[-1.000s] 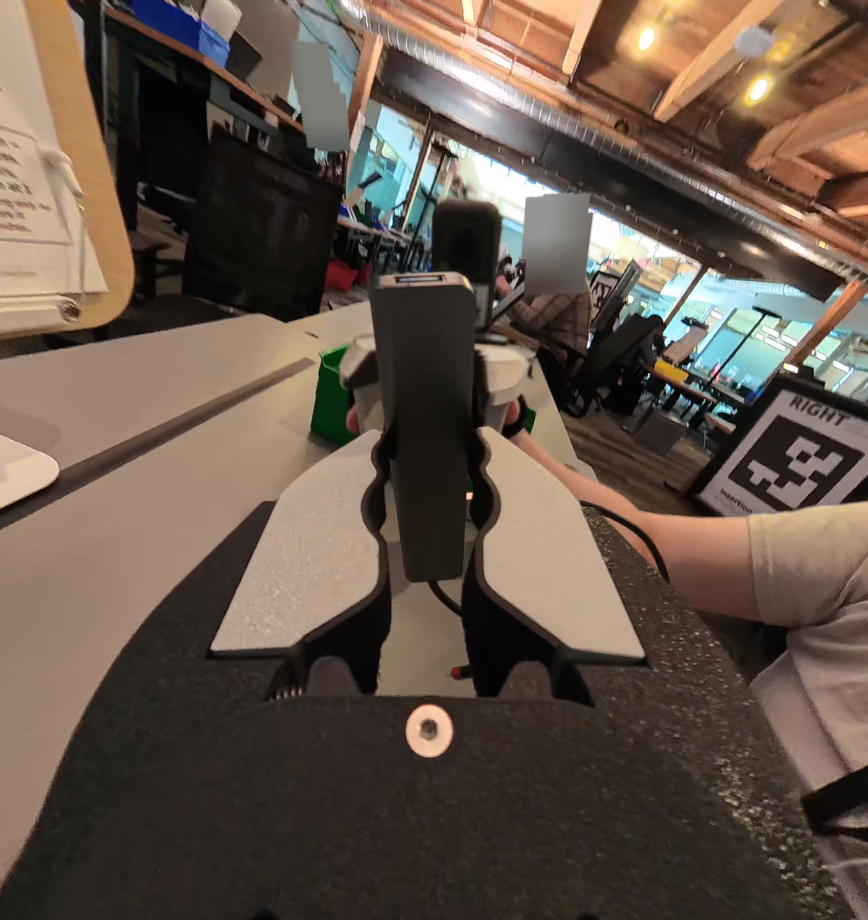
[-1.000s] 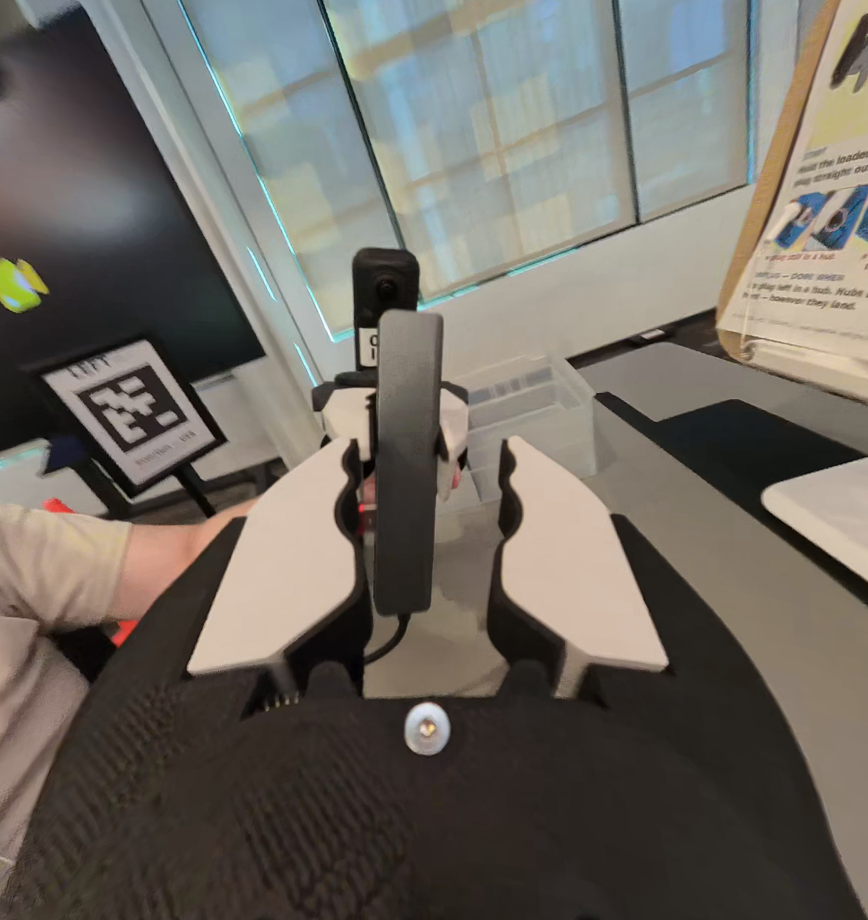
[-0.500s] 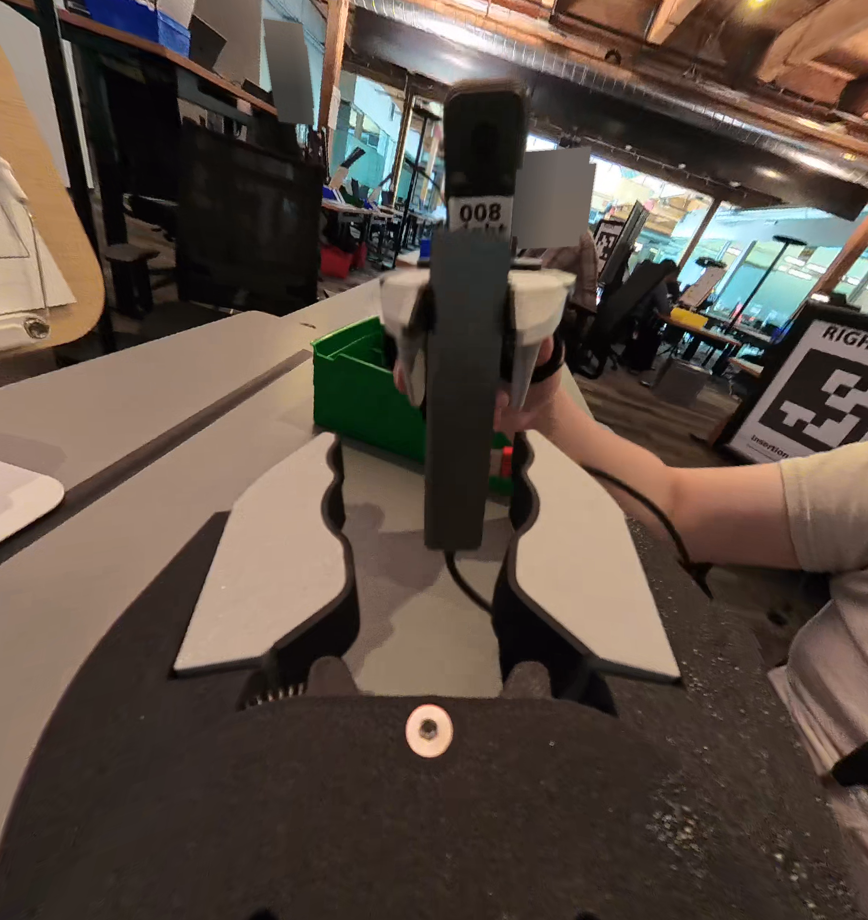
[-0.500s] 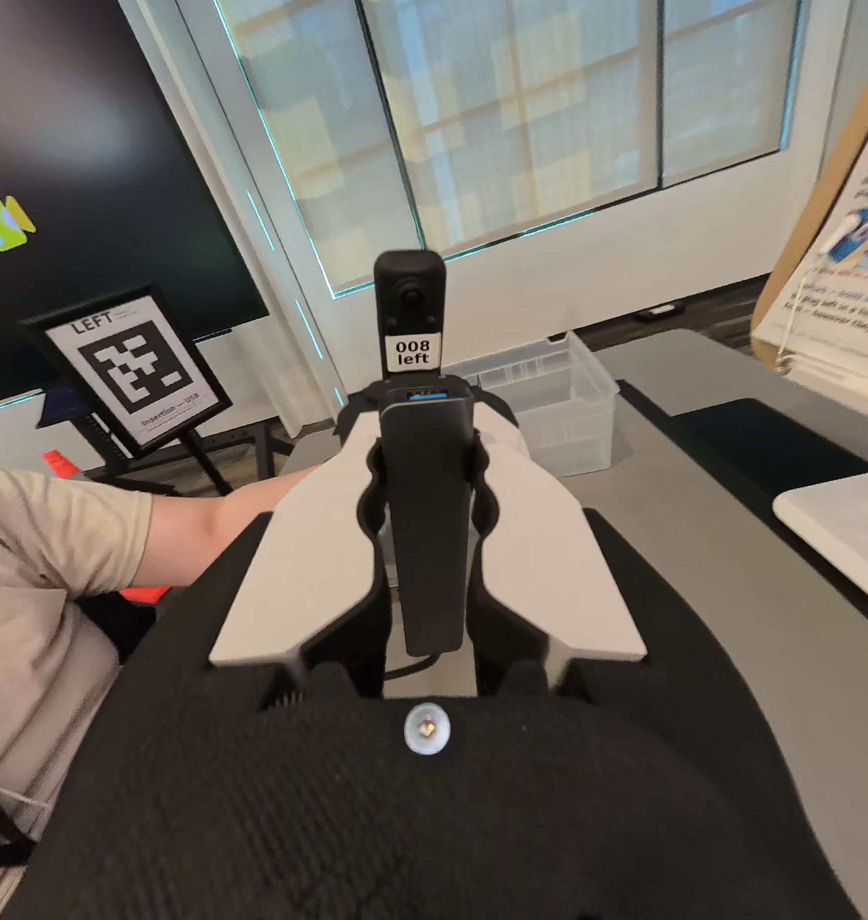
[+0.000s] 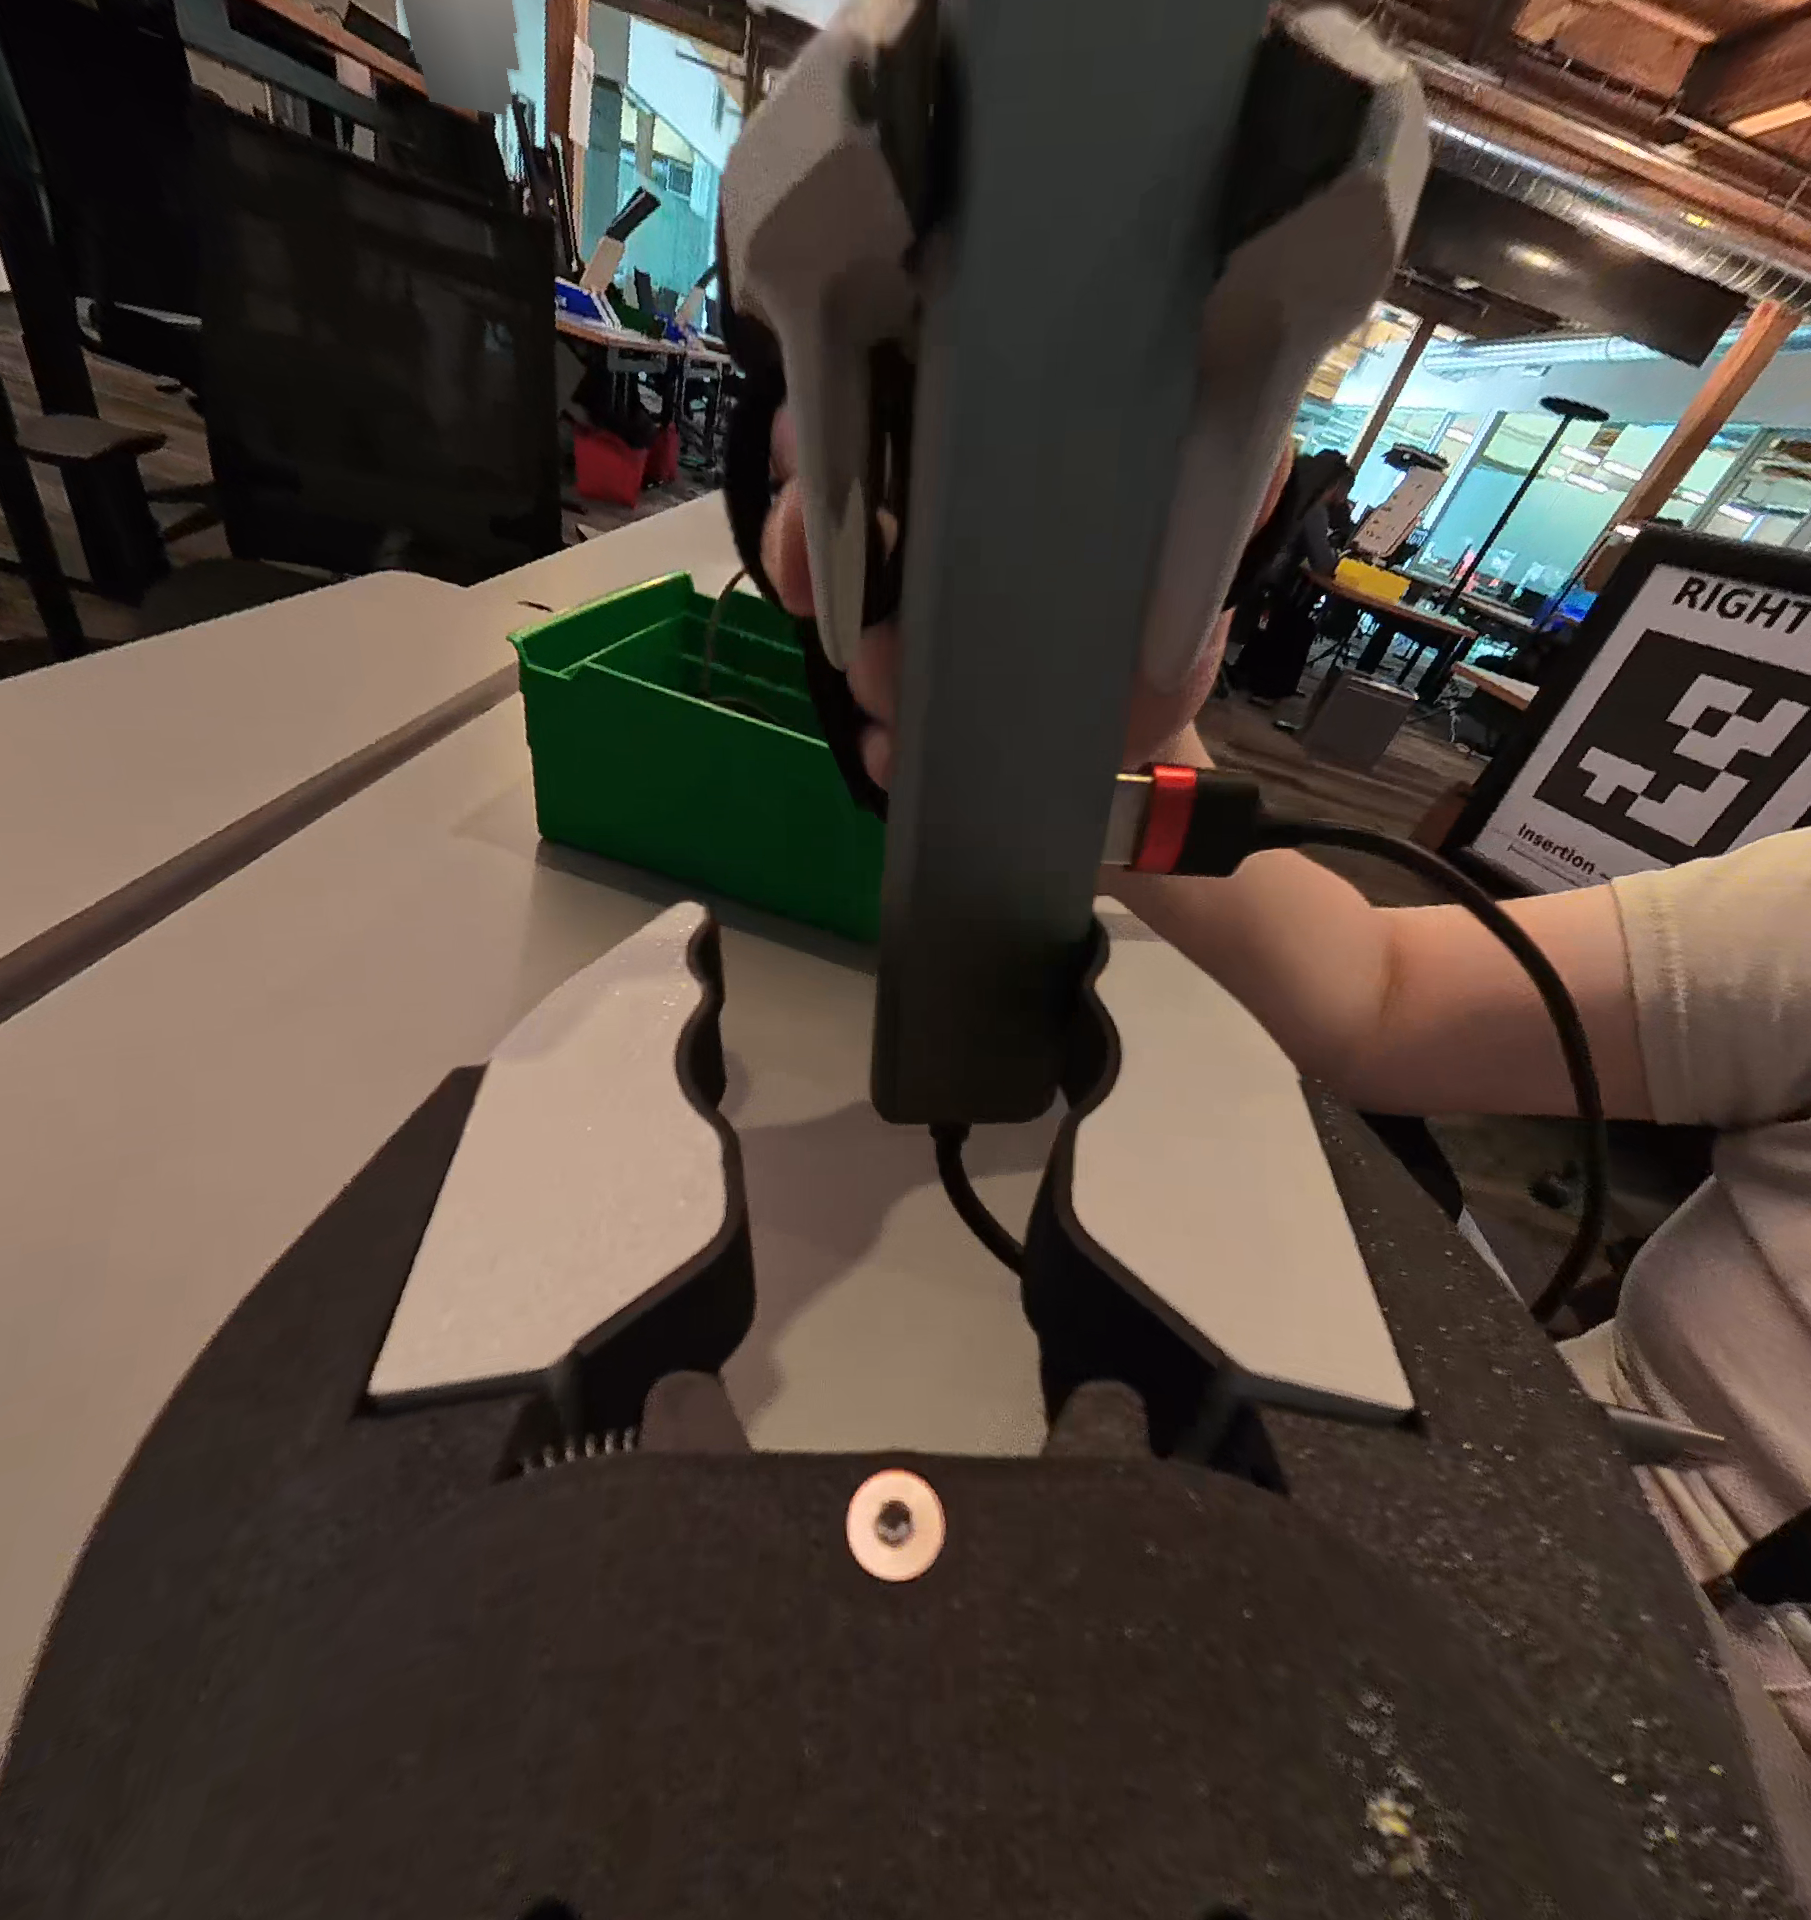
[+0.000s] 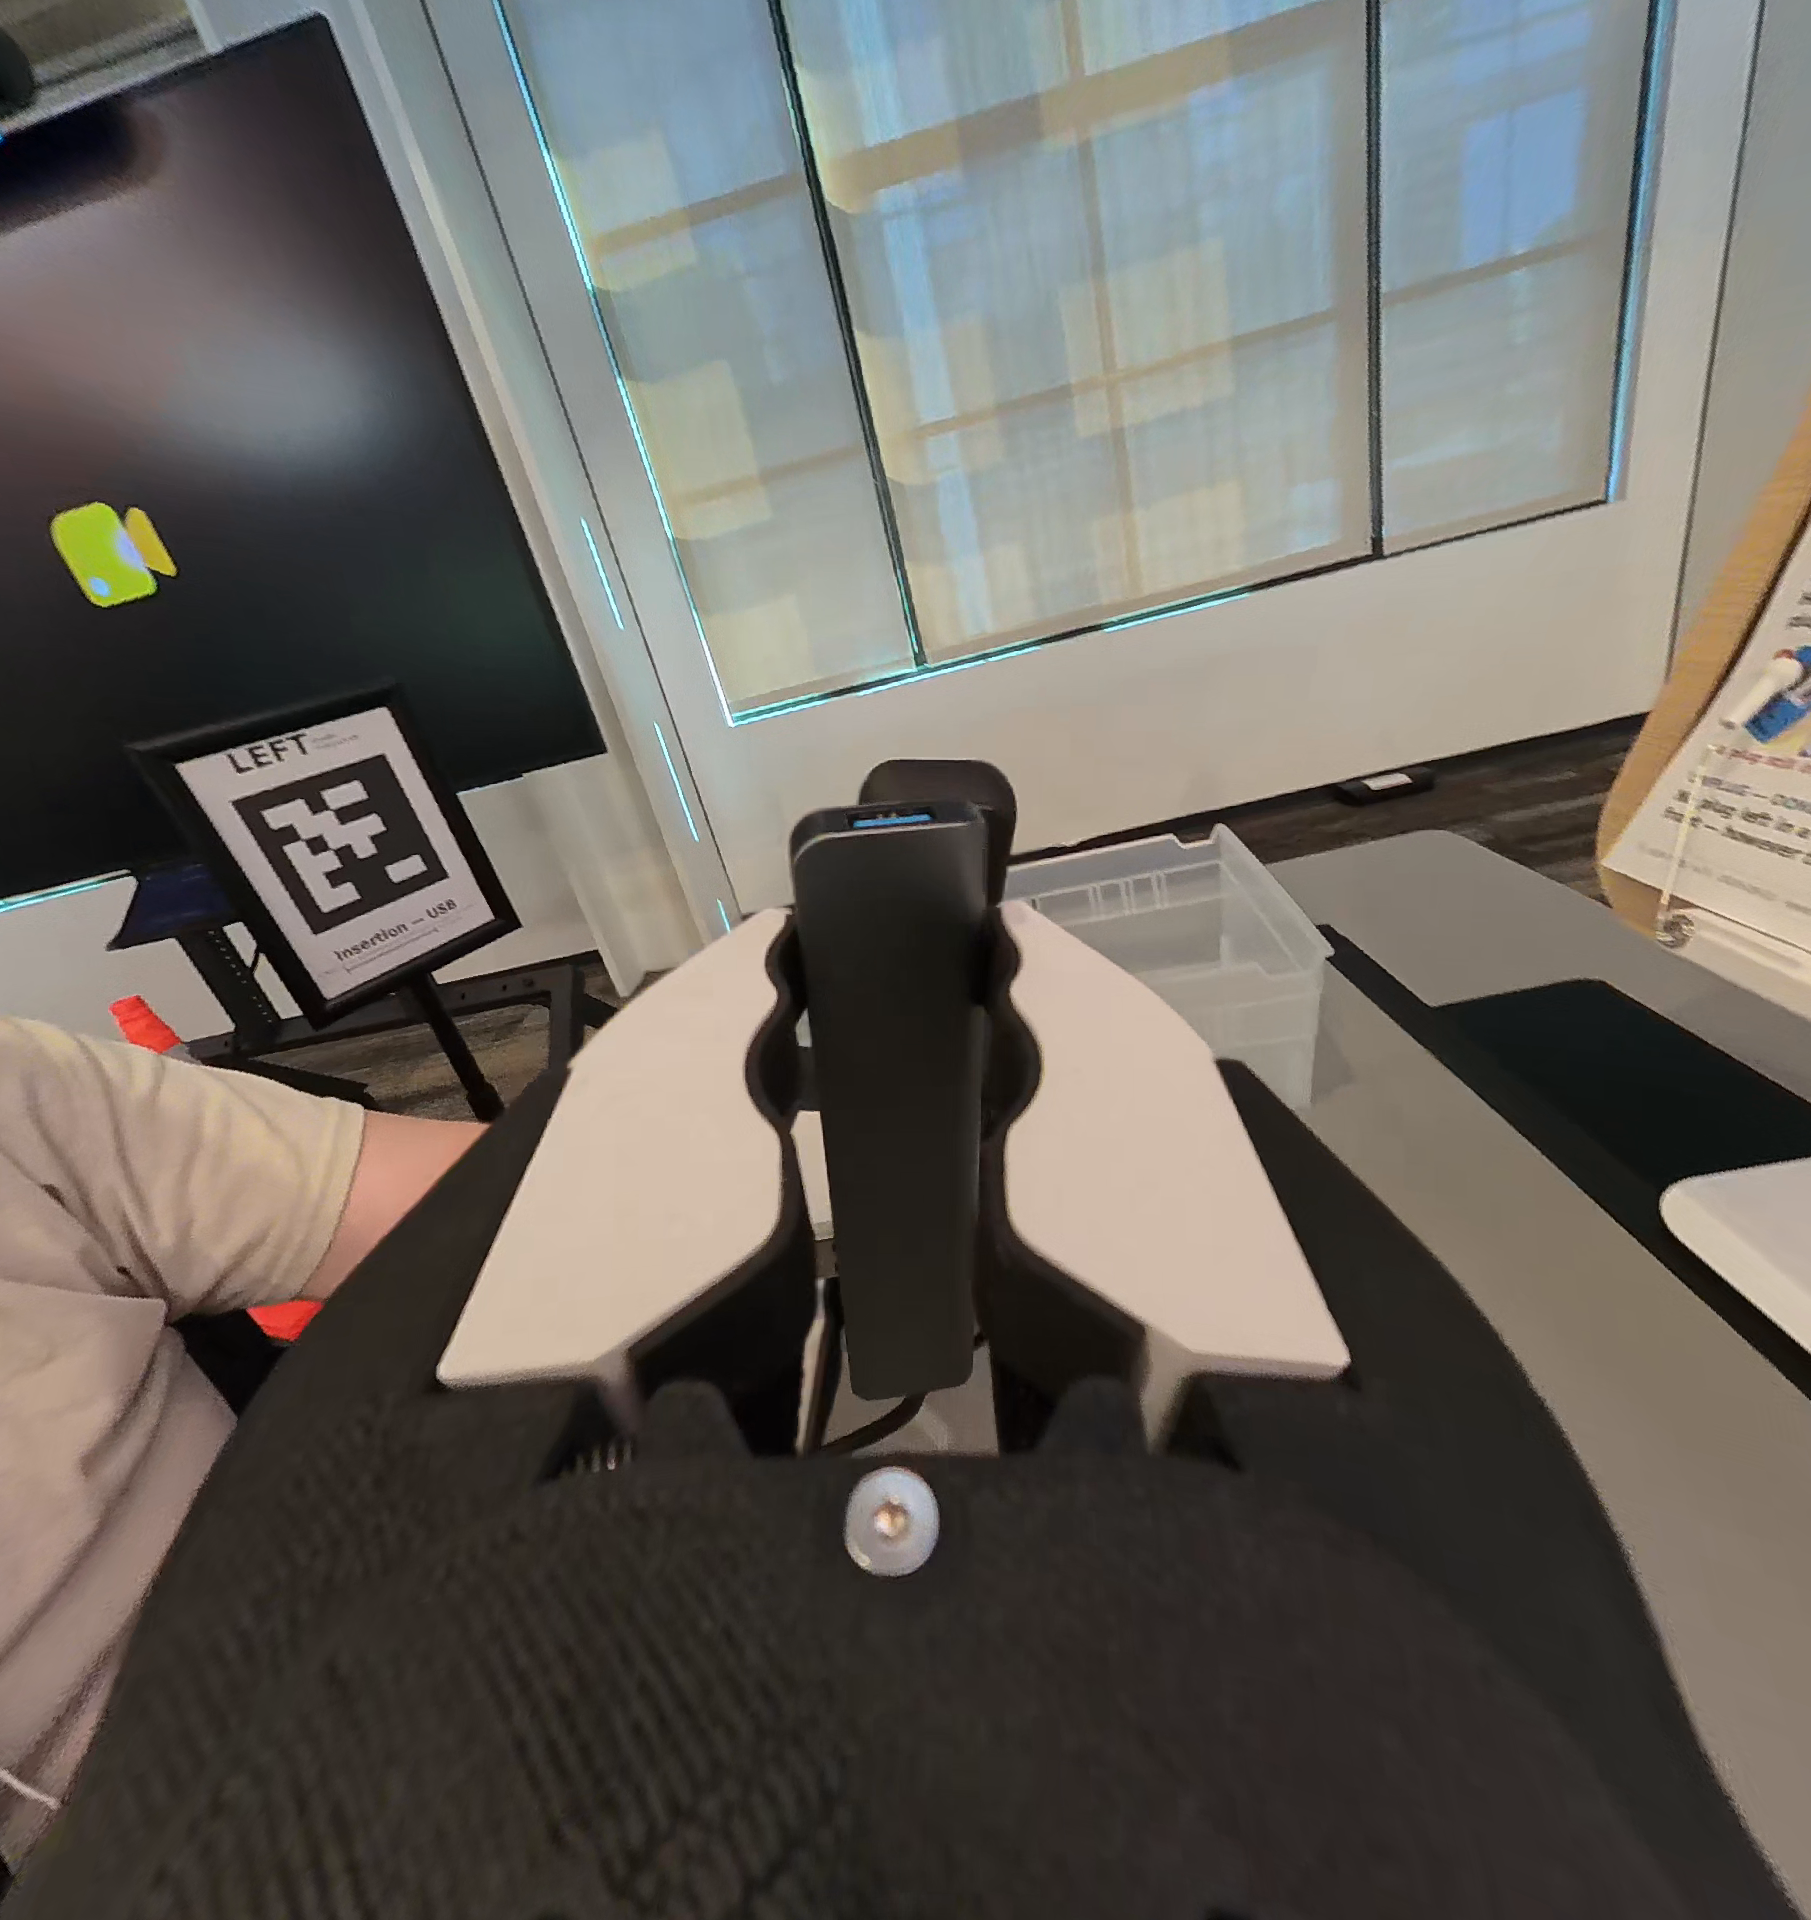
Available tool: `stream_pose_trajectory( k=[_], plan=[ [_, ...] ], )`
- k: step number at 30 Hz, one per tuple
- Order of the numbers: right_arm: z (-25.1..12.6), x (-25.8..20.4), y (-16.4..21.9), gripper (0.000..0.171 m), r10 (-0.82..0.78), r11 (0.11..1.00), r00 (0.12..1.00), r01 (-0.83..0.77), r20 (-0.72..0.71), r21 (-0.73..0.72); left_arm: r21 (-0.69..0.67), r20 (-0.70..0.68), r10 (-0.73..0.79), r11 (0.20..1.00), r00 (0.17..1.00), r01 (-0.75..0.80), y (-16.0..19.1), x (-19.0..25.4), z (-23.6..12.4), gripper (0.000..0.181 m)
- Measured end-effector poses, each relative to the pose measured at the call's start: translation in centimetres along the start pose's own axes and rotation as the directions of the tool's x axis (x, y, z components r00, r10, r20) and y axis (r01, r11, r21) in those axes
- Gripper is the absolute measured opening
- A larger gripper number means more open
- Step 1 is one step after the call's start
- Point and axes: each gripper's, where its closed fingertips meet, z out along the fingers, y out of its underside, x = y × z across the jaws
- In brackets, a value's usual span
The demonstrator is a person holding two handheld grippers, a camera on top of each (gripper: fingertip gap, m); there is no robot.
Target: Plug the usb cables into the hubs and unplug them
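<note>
The right gripper pinched the hub; the left gripper's fingers stood spread, ideally closing squarely around the red plug, apparently seated.

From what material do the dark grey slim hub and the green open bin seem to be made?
The dark grey slim hub, clamped in the right gripper, looks like metal, perhaps anodised aluminium: matte, even sheen, crisp rounded edges. Painted plastic is possible. The green open bin looks like moulded plastic: saturated uniform colour, slight gloss, thin walls with ribbed dividers.
</note>
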Motion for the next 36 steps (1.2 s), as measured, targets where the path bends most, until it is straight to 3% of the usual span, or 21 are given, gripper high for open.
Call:
stream_pose_trajectory(
  k=[2,4,9,12,15,17,19,21,23,26,30,36],
  plan=[
    [0.1,-0.1,-0.2,0.034,0.007,1.0,1.0,-0.007,0.007,0.019,-0.001,-0.003,0.02,1.0,1.0,-0.02,-0.2,0.3,-0.1,0.053],
    [0.0,0.1,-0.3,0.034,-0.007,0.999,1.0,0.007,-0.006,0.032,-0.004,-0.023,0.053,0.999,0.998,-0.054,-0.3,0.9,-0.1,0.029],
    [-0.5,0.3,-0.9,0.033,-0.001,0.996,1.0,0.001,0.01,0.09,-0.035,0.027,0.042,0.999,0.999,-0.041,-0.6,0.4,-0.3,0.029],
    [-1.0,1.6,-0.6,0.035,-0.031,0.998,0.997,0.034,-0.067,0.045,-0.049,0.098,0.012,0.999,0.995,-0.007,-0.8,-0.6,-0.9,0.029],
    [-2.3,3.1,-0.7,0.039,-0.19,0.982,0.959,0.185,-0.212,-0.043,0.004,0.15,-0.067,0.998,0.986,0.067,-1.9,-1.7,-2.2,0.029],
    [-3.3,3.9,-1.0,0.039,-0.378,0.926,0.867,0.352,-0.324,-0.138,0.036,0.223,-0.103,0.995,0.969,0.098,-2.6,-2.9,-3.6,0.029],
    [-3.5,3.9,-1.0,0.038,-0.622,0.783,0.685,0.557,-0.379,-0.277,0.062,0.266,-0.152,0.988,0.952,0.14,-3.2,-3.6,-4.8,0.029],
    [-2.5,3.2,0.1,0.038,-0.815,0.579,0.48,0.694,-0.324,-0.427,0.064,0.298,-0.174,0.985,0.939,0.162,-3.5,-3.9,-5.5,0.029],
    [-0.7,2.3,1.9,0.038,-0.905,0.426,0.361,0.741,-0.226,-0.519,0.035,0.349,-0.149,0.989,0.925,0.146,-3.4,-4.1,-5.8,0.029],
    [1.1,1.4,3.1,0.038,-0.935,0.352,0.306,0.751,-0.177,-0.558,0.011,0.392,-0.13,0.991,0.911,0.136,-3.3,-4.2,-5.8,0.029],
    [1.4,1.5,3.0,0.025,-0.973,0.231,0.166,0.747,-0.161,-0.623,-0.016,0.41,-0.115,0.991,0.905,0.134,-3.0,-4.1,-5.5,0.029],
    [1.4,2.0,3.2,0.021,-0.979,0.204,0.138,0.719,-0.151,-0.665,-0.045,0.423,-0.092,0.992,0.902,0.122,-2.8,-4.0,-5.1,0.029]
  ],
)
